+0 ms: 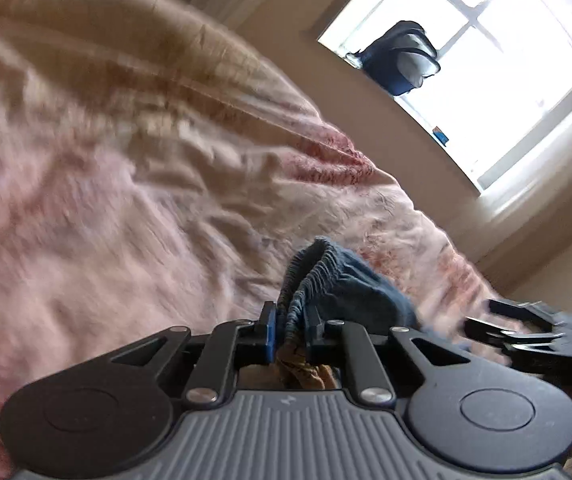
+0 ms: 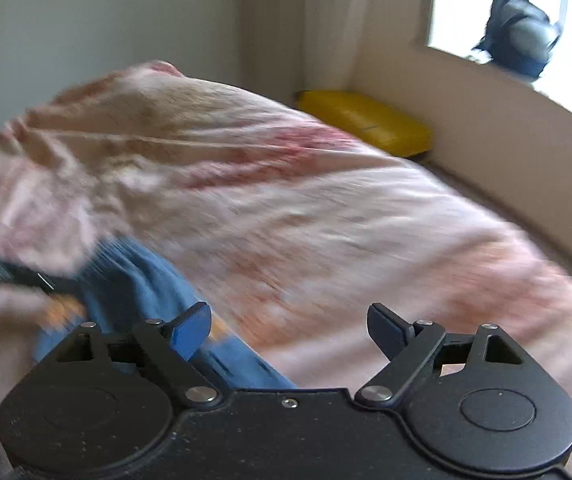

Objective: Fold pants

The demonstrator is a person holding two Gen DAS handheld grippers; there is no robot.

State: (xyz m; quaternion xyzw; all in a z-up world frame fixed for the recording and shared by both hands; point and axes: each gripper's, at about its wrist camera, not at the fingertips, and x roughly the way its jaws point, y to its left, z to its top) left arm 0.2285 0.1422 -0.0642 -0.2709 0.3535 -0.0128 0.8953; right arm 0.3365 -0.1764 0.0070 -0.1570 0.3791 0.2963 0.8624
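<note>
The blue pants [image 1: 342, 280] lie on a bed with a pink patterned cover [image 1: 125, 184]. In the left wrist view their gathered elastic waistband rises between the fingers of my left gripper [image 1: 292, 330], which is shut on that band. The right gripper [image 1: 526, 332] shows as a blurred black shape at the right, beside the pants. In the right wrist view my right gripper [image 2: 290, 330] stands open above the cover [image 2: 326, 220] with nothing between its fingers. The pants [image 2: 137, 280] spread to its lower left, and the left gripper [image 2: 9, 274] shows blurred at the left edge.
A yellow cushion [image 2: 366, 120] lies between the bed's far side and the wall. A dark bag [image 1: 400, 58] stands on the sill of a bright window [image 1: 506, 80]. The bed's edge runs along the wall at the right.
</note>
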